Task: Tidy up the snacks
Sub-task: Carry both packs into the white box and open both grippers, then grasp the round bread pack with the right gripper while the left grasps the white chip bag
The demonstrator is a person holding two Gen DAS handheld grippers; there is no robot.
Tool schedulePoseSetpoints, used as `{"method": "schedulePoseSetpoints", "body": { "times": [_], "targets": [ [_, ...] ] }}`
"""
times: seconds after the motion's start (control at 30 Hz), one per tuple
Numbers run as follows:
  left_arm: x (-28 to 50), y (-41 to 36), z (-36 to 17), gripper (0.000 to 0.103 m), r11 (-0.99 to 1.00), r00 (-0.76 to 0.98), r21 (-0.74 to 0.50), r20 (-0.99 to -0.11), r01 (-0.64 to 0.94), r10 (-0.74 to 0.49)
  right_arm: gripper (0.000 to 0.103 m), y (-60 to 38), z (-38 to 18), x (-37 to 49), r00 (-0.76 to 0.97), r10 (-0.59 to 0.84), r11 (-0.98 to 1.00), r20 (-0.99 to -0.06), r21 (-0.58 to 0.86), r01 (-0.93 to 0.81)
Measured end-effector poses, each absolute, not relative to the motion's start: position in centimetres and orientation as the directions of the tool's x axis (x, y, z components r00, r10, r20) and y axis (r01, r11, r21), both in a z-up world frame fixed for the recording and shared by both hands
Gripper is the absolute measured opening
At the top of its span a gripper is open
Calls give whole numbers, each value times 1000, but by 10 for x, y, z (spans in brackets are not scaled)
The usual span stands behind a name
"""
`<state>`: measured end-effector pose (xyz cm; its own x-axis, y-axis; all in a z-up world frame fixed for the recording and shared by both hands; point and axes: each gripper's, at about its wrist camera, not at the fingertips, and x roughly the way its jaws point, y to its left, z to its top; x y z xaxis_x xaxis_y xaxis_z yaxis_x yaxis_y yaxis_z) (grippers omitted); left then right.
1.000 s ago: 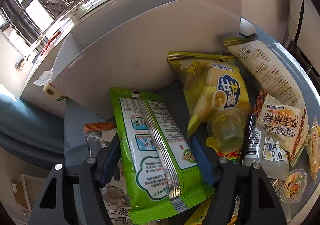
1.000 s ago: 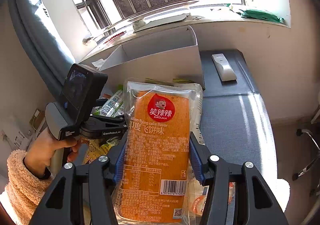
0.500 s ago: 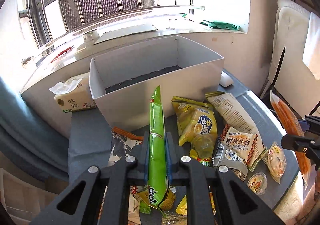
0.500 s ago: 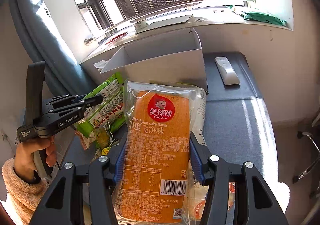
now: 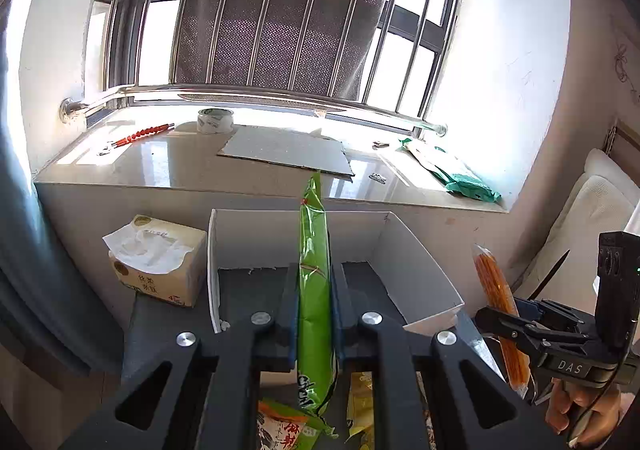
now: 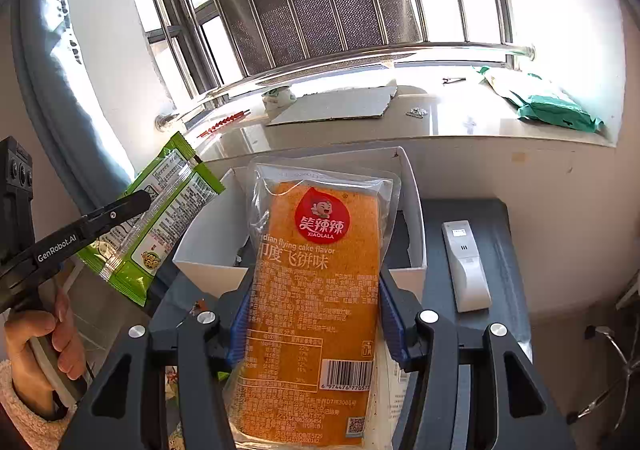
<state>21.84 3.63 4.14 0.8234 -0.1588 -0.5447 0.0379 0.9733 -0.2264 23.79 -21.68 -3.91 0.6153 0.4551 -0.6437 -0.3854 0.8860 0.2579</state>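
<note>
Green packet and orange packet, each apparently jaw-clamped.

Green snack packet: bright lime green, edge-on; its back carries a white panel of black print and a silver seam.
Flying-cake packet: clear wrapper over orange, red drop-shaped logo with white characters, white lettering, black-and-white barcode.
Cardboard box: white walls, dark floor.
Tissue pack: cream-beige wrapper, white tissue.
Remote control: white.
Table: dark slate grey.
Gripper pads: blue on black frame.
Bag on the sill: teal green.
Tape roll: pale with green print.
Beaded sticks: red.
</note>
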Motion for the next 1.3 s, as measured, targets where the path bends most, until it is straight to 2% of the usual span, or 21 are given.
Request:
{"method": "schedulePoseSetpoints", "body": {
  "times": [0.17,0.2,0.23,0.27,0.3,0.33,0.37,0.47,0.63,0.73,0.83,1.0,1.3],
  "targets": [
    [285,34,32,15,983,806,-186,-581,0,-110,60,-184,-41,326,599,389,911,-700,196,-362],
    [295,33,27,15,982,790,-188,-600,10,-124,63,-182,-40,339,608,380,916,-698,190,-354],
    [305,33,23,20,980,763,-196,-631,18,-140,73,-182,-41,350,607,387,915,-695,206,-348],
    [312,32,19,28,982,741,-189,-660,-1,-126,91,-183,-41,359,597,399,912,-696,235,-336],
    [314,33,17,57,984,728,-175,-677,-20,-106,100,-185,-41,364,594,402,913,-697,259,-315],
    [310,32,16,97,986,735,-165,-672,-29,-91,103,-188,-39,364,601,405,913,-689,272,-303],
    [304,33,17,102,987,757,-157,-648,-29,-81,103,-191,-37,362,612,410,912,-677,283,-299],
    [290,36,19,103,988,783,-148,-618,-33,-66,103,-193,-31,351,630,418,908,-654,270,-321],
    [256,50,32,103,973,816,-229,-565,-18,-118,103,-200,-19,321,633,477,878,-610,300,-373],
    [226,51,40,103,979,841,-201,-527,14,-120,103,-203,-9,288,673,478,876,-565,252,-410],
    [190,46,44,103,985,832,-167,-541,38,-123,103,-209,-7,254,662,491,866,-567,237,-440],
    [122,36,38,103,990,851,-129,-511,65,-123,103,-225,-16,189,645,524,843,-556,236,-483],
    [24,5,-4,103,989,854,-112,-500,97,-140,103,-247,-59,98,646,494,855,-582,189,-483]
  ]
}}
